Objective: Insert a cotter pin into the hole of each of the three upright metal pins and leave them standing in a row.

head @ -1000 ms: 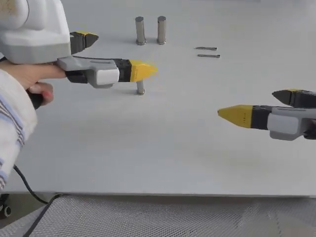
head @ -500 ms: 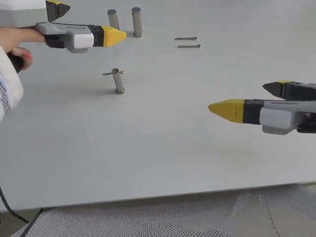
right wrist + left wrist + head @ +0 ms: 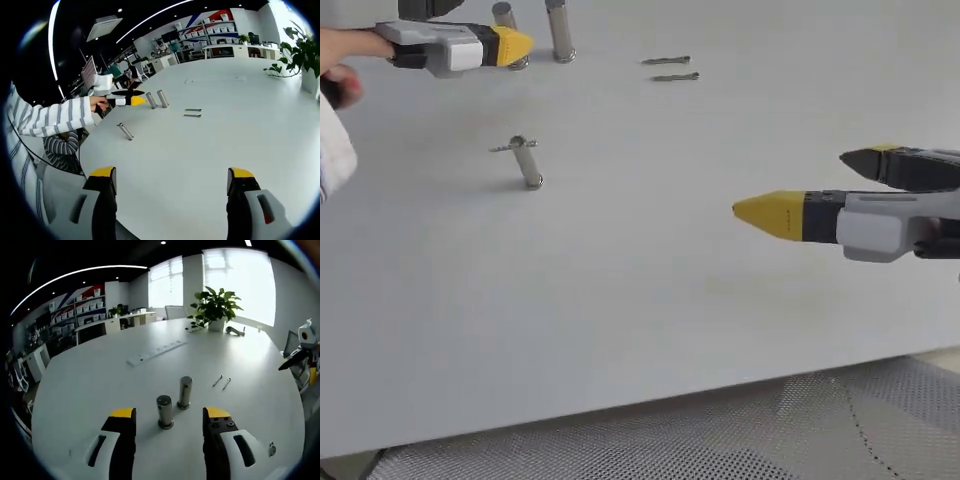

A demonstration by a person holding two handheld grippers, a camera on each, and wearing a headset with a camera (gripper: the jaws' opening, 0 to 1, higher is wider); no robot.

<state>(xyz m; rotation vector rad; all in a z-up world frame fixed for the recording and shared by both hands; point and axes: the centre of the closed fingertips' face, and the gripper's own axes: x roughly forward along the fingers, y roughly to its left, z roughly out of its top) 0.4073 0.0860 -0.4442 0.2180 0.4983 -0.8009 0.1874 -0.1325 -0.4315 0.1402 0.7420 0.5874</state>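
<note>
Two bare metal pins (image 3: 558, 30) (image 3: 164, 411) stand upright side by side at the far end of the white table. A third pin (image 3: 526, 163) stands nearer, alone, with a cotter pin through its top. Two loose cotter pins (image 3: 666, 61) (image 3: 222, 382) lie right of the pair. My left gripper (image 3: 490, 25) (image 3: 169, 415) is open, its jaws just short of the nearer bare pin, not touching it. My right gripper (image 3: 792, 183) (image 3: 172, 174) hovers open and holds nothing at the right, well away from the pins.
A white power strip (image 3: 156, 350) and a potted plant (image 3: 215, 307) sit farther down the table. The table's front edge (image 3: 620, 410) runs below the right gripper, with mesh beneath. A striped sleeve (image 3: 50, 120) reaches in from the left.
My left gripper has left the nearer pin, which now shows a cotter pin through it, and moved back to the two far pins. The right gripper has barely moved; the head camera shifted.
</note>
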